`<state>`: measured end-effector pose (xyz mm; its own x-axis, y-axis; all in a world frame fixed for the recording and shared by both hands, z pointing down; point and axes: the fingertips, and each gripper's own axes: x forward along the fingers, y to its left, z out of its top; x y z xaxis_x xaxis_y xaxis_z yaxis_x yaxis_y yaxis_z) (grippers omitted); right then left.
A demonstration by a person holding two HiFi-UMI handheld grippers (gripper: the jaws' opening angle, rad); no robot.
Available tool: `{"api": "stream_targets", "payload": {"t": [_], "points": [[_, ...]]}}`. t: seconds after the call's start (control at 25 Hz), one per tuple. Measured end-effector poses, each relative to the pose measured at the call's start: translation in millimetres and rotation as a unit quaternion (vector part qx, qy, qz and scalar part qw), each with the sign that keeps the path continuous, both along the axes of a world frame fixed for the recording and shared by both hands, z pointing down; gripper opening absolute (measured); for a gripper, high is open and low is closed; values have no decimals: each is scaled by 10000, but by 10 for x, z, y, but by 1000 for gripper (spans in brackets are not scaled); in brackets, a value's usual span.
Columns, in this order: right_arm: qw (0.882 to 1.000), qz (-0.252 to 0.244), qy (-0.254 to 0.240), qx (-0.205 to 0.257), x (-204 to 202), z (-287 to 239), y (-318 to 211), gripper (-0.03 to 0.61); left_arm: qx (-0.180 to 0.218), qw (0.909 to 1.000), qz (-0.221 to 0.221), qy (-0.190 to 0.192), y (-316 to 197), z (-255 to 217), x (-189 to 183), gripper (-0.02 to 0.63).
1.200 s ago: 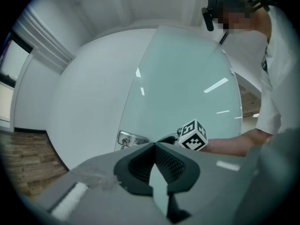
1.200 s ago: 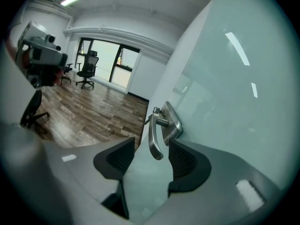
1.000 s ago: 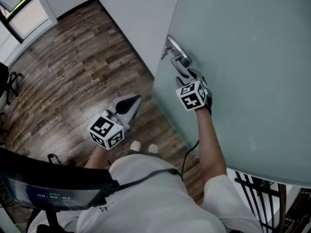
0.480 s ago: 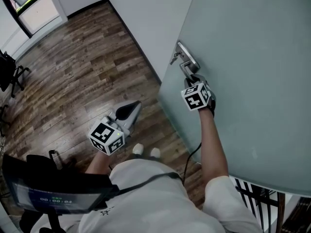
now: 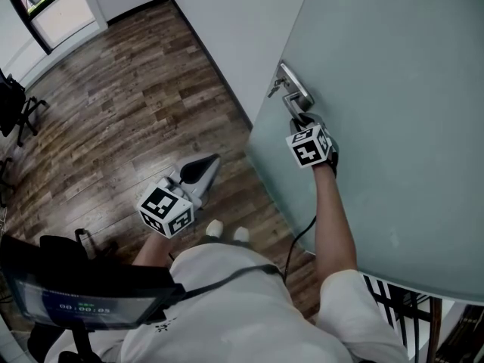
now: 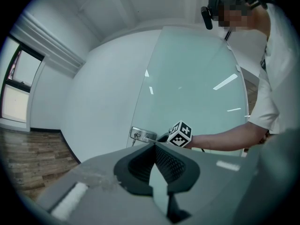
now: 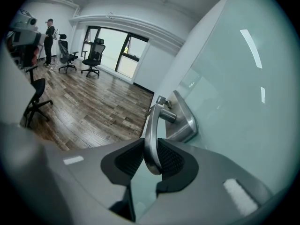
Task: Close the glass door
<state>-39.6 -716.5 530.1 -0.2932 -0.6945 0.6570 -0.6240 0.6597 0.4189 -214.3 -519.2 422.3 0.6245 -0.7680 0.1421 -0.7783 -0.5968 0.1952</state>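
Pinching the door handle [image 7: 151,125] at centre frame, the right gripper [image 5: 300,119] has just been closing its fingers around the lever, probably to draw the glass door [image 5: 393,89] on the right shut. The left gripper [image 5: 198,171], lower centre, hangs spare, its fingers pressed together and empty. One door, one handle, two grippers.

I log door [image 5: 393,127] as smooth frosted glass; handle [image 7: 150,135] brushed satin metal; floor [image 5: 113,112] glossy wood; my pads [image 7: 172,161] matt, ribbed.
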Motion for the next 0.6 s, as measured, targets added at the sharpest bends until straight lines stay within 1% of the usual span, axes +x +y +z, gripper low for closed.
{"api": "stream_targets", "payload": {"t": [0.4, 0.6], "points": [[10000, -58, -25, -45, -59, -33, -26, 89, 23, 10000, -65, -12, -39, -52, -76, 6], [9999, -142, -19, -32, -173, -18, 76, 87, 16, 10000, -84, 8, -29, -19, -125, 5]]}}
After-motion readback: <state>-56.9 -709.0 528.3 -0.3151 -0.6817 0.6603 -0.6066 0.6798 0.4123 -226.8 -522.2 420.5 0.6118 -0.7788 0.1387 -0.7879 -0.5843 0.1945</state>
